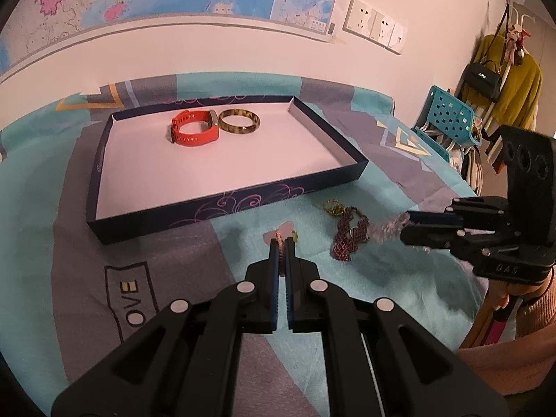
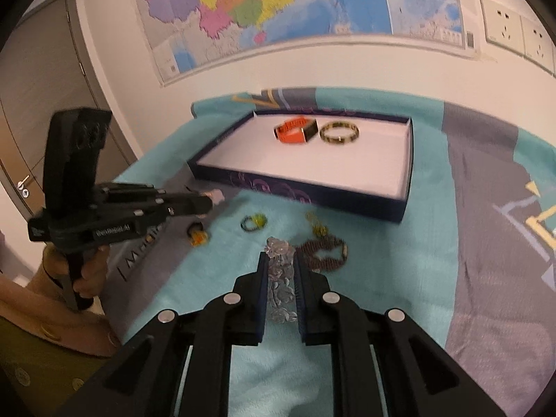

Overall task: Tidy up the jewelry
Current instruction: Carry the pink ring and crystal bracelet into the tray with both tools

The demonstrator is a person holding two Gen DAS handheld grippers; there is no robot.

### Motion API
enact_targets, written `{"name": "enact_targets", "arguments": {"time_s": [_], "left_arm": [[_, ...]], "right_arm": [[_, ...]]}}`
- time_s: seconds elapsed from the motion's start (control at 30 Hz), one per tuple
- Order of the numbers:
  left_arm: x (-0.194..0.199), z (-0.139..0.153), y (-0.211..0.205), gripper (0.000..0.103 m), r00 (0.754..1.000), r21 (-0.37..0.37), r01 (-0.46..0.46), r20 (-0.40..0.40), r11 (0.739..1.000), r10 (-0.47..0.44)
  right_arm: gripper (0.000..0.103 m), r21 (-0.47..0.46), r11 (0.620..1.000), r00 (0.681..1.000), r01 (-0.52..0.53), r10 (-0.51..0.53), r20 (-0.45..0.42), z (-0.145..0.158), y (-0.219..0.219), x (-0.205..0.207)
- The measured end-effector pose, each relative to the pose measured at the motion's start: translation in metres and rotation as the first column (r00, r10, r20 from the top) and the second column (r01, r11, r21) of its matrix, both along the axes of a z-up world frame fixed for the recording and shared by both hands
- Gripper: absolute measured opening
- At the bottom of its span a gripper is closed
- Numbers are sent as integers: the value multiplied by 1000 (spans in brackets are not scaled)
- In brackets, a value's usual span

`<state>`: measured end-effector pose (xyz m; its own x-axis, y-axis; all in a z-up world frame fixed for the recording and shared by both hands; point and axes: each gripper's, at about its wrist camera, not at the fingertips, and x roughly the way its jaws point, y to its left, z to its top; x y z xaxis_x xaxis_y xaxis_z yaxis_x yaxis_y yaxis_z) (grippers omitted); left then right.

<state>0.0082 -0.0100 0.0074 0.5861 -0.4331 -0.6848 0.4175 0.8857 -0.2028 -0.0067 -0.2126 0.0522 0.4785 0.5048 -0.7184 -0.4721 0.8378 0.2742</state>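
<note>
A dark blue tray (image 1: 222, 205) (image 2: 312, 194) with a white floor holds an orange watch band (image 1: 194, 128) (image 2: 295, 131) and a mottled brown bangle (image 1: 239, 121) (image 2: 339, 133). My left gripper (image 1: 282, 243) (image 2: 213, 197) is shut on a small pinkish beaded piece (image 1: 279, 237), held above the cloth. My right gripper (image 2: 279, 260) (image 1: 403, 227) is shut on a clear crystal bracelet (image 2: 278, 278) (image 1: 387, 231). On the cloth lie a dark red beaded bracelet (image 1: 349, 234) (image 2: 325, 253), a gold piece (image 1: 333, 206) (image 2: 318, 226), a green-yellow ring (image 2: 254, 222) and an orange ring (image 2: 198, 236).
A teal and grey patterned cloth (image 1: 139, 260) (image 2: 469, 243) covers the table against a wall with a map (image 2: 278, 10). A blue perforated chair (image 1: 448, 114) and hanging clothes (image 1: 510, 80) stand to the right. A door (image 2: 41, 104) is at the left.
</note>
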Motion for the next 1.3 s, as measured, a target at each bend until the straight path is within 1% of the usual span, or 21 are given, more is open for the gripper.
{"name": "enact_targets", "arguments": {"time_s": [0.2,0.4,0.63,0.83,1.07,1.3], "left_arm": [[4,10,1,4,1000,2,-5,25,1000,5],[13,20,2,4,998,8,-15,53,1000,14],[33,30,2,4,997,18,-24,79,1000,23],[55,33,4,3,996,21,-39,80,999,37],[82,28,6,4,996,36,-64,69,997,62],[109,19,8,4,995,46,-90,42,995,88]], "right_arm": [[12,21,1000,999,-8,7,50,16,3,11],[12,13,1000,996,-9,8,85,25,7,31],[12,-6,1000,993,-12,12,117,31,12,56],[12,-24,1000,990,-11,14,142,36,15,83],[12,-42,999,988,-15,21,151,34,24,109],[12,-60,998,992,-30,37,125,20,39,136]]}}
